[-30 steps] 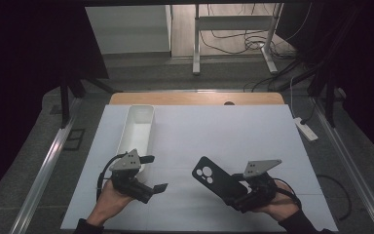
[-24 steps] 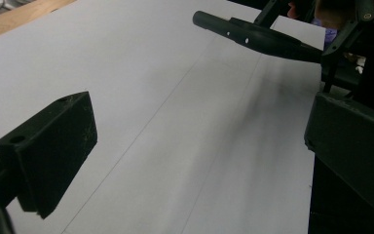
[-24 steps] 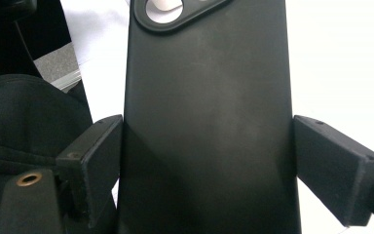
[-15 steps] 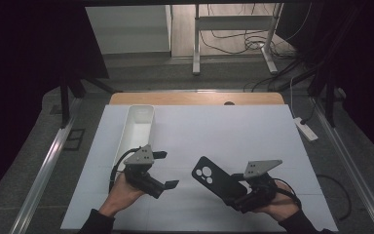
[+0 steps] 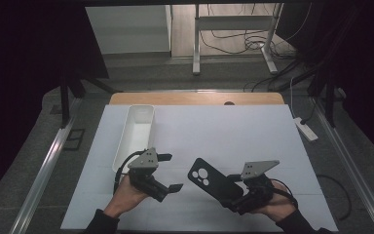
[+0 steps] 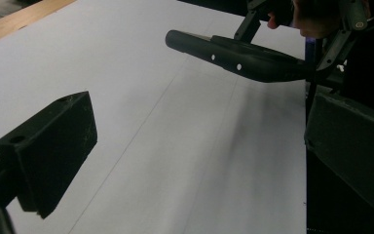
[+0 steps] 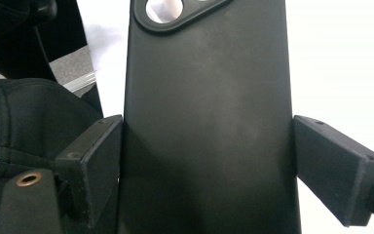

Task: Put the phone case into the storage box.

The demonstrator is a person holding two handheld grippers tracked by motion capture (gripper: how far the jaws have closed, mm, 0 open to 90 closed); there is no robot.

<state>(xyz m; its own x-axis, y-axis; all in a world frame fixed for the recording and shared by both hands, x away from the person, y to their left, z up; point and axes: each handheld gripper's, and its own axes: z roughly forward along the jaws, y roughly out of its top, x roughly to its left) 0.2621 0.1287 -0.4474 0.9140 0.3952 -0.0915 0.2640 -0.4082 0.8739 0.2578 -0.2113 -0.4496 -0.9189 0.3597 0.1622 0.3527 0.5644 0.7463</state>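
A black phone case (image 5: 209, 179) with a camera cut-out hangs tilted over the white table sheet (image 5: 233, 131), at the front and right of centre. My right gripper (image 5: 231, 191) is shut on its lower end. In the right gripper view both pads (image 7: 95, 161) press the long sides of the phone case (image 7: 207, 112). My left gripper (image 5: 171, 172) stands open to the left of the case, apart from it, with nothing between its fingers. In the left gripper view the left gripper (image 6: 199, 161) faces the phone case (image 6: 243, 56) edge-on, above the sheet.
A long white bin (image 5: 135, 134) lies on the sheet's left side, just behind my left hand. A white power strip (image 5: 304, 129) sits off the right edge. A wooden strip (image 5: 195, 97) bounds the far side. Bare sheet spreads across the middle and right.
My left gripper has moved right, away from the white bin and closer to the phone case. The right gripper and the case have stayed put.
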